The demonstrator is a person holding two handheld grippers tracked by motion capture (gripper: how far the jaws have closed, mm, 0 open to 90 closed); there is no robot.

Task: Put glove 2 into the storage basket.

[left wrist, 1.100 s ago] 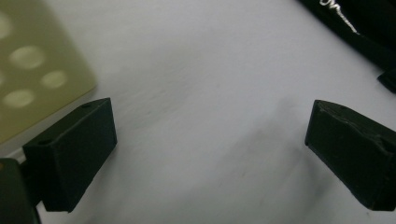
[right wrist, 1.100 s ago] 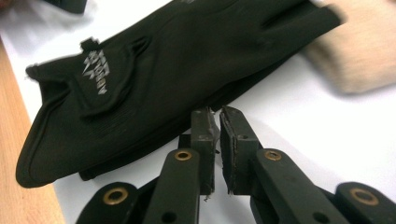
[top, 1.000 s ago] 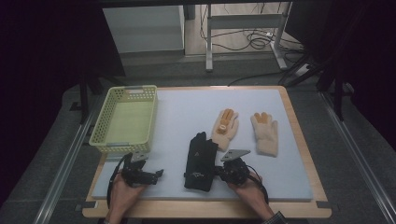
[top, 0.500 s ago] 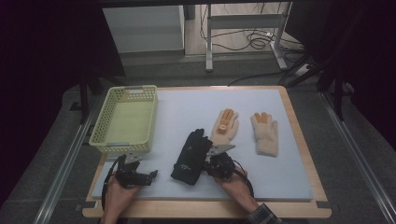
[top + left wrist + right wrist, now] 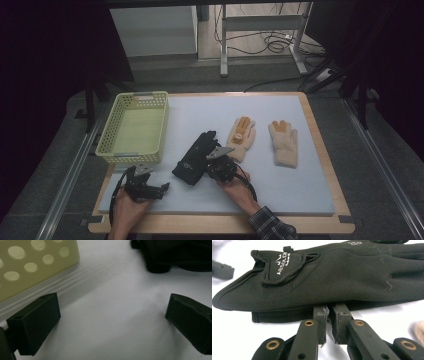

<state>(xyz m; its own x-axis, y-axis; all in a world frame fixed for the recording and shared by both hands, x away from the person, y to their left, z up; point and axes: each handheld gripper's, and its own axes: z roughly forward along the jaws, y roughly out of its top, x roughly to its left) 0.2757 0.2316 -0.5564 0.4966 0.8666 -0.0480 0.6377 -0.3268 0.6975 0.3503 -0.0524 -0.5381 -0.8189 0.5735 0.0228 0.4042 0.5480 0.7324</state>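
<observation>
Right claw (image 5: 212,167), clamped on the black glove's (image 5: 195,159) edge, has dragged it leftward toward the yellow basket (image 5: 134,129); left claw (image 5: 159,189) waits, jaws apart.

"ABSOLDR" partly legible, white, black glove (image 5: 332,277) cuff

Black glove (image 5: 196,157) near the table's middle

It lies flat, cuff toward seven o'clock, fingers toward one o'clock, white logo lettering on the cuff; its lower edge is pinched.
</observation>
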